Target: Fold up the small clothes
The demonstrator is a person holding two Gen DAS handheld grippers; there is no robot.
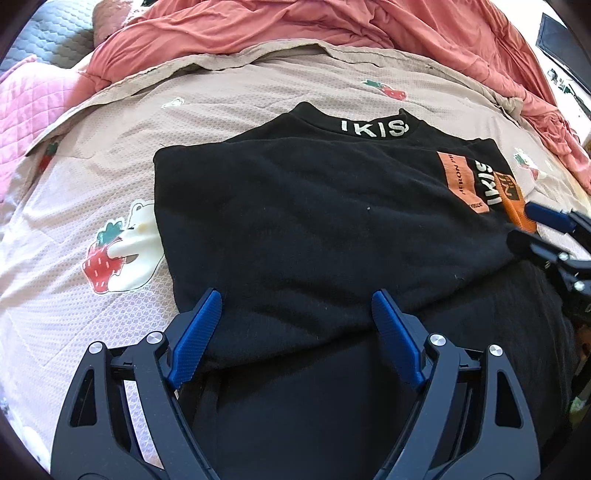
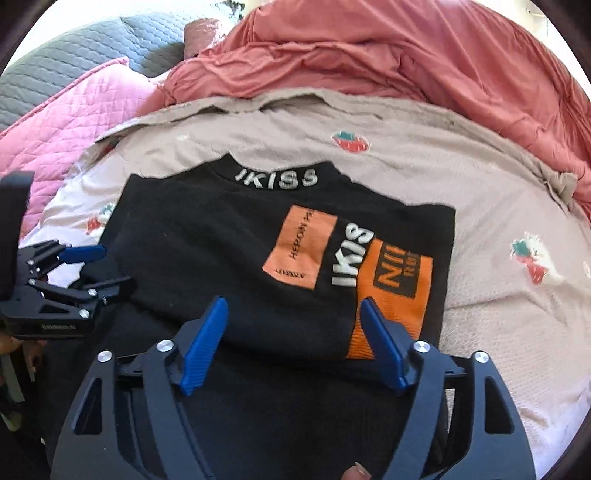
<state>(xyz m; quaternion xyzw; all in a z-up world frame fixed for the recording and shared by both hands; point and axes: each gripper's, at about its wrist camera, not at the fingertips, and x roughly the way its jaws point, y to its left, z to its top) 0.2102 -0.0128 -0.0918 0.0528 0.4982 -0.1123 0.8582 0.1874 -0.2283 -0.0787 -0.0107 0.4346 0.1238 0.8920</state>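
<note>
A black top with a white "IKISS" collar and orange patches lies partly folded on the bed, sides folded in, collar away from me. It also shows in the right wrist view. My left gripper is open and empty, its blue fingers over the near left part of the top. My right gripper is open and empty over the near right part, by the orange patch. Each gripper shows in the other's view: the right gripper at the far right, the left gripper at the far left.
The top lies on a beige sheet printed with strawberries and bears. A crumpled coral blanket is heaped along the back. A pink quilt and a grey quilted pillow lie at the back left.
</note>
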